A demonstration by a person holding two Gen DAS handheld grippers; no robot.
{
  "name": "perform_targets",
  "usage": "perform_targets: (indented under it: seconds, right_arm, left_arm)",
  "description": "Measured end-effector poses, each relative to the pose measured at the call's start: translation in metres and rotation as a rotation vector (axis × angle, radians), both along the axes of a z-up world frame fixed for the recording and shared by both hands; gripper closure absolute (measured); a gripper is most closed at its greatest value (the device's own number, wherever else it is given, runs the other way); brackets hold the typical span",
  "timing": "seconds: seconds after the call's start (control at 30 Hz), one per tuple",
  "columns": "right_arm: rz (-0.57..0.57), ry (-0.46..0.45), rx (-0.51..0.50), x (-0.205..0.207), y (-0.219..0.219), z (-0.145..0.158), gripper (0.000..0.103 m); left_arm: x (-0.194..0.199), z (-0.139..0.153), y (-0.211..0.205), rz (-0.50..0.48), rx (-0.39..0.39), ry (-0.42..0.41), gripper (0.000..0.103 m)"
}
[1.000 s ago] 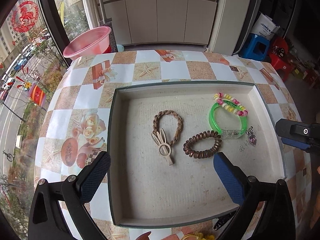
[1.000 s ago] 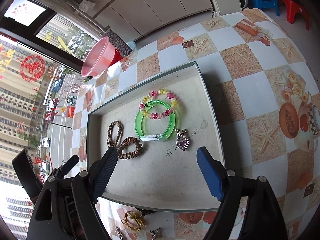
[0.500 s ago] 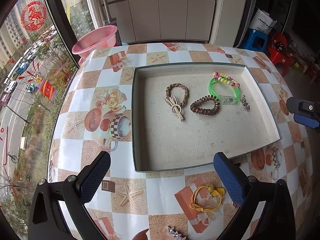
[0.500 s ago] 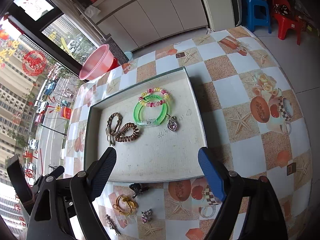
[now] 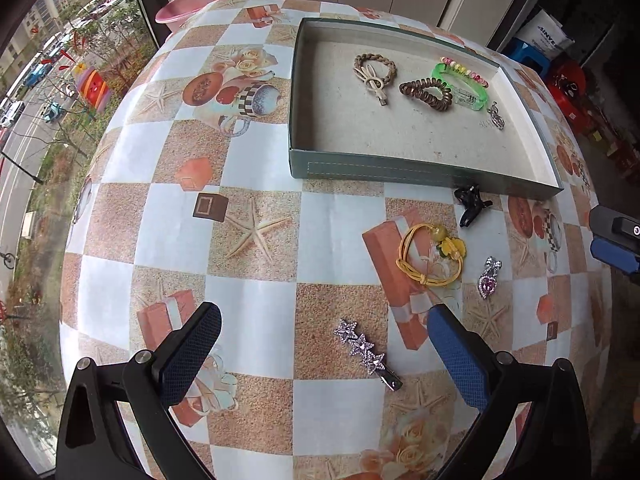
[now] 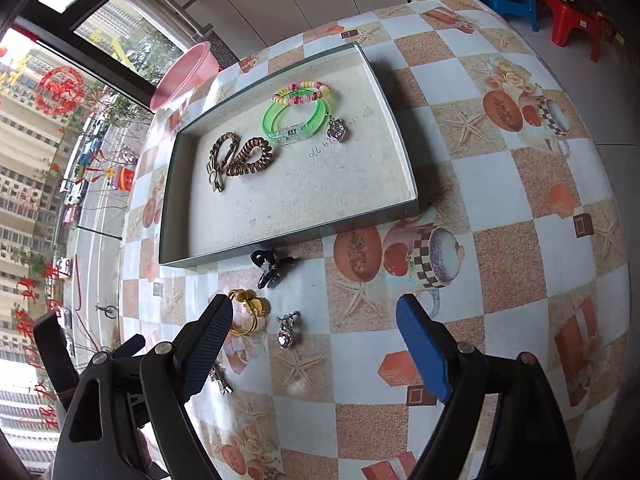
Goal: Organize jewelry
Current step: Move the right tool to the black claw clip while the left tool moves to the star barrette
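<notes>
Tray (image 5: pixel 420 174) on checkered table (image 5: pixel 256 200) holds braided hair tie (image 5: pixel 374 70), brown coil tie (image 5: pixel 426 94), green bangle (image 5: pixel 460 88), bead bracelet (image 6: pixel 302 92), heart pendant (image 6: pixel 337 130). Loose in front of tray: black claw clip (image 5: pixel 470 204), yellow cord bracelet (image 5: pixel 432 258), pink heart charm (image 5: pixel 489 278), star hair clip (image 5: pixel 366 350). Left gripper (image 5: pixel 324 356) gapes wide above star clip, holding nothing. Right gripper (image 6: pixel 314 348) also spread wide, empty

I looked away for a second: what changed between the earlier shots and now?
Both grippers, left gripper and right gripper, pulled back from over the tray, open and empty, to above the star hair clip and heart pendant. Tray contents unmoved.
</notes>
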State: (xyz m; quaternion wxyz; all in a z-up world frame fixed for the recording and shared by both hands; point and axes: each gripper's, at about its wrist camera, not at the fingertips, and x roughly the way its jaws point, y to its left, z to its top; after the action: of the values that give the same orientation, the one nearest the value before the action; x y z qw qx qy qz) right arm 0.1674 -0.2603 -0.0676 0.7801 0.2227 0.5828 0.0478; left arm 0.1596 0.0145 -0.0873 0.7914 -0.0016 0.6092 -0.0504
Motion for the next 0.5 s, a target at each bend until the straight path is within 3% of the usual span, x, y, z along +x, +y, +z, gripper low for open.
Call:
perform_targets:
  seconds: [0.5]
  right_arm:
    - [0.036,0.079,-0.028,-0.006,0.035,-0.029,0.017]
  left_arm:
    - [-0.022,-0.028,0.010,0.098,-0.034,0.052,0.000]
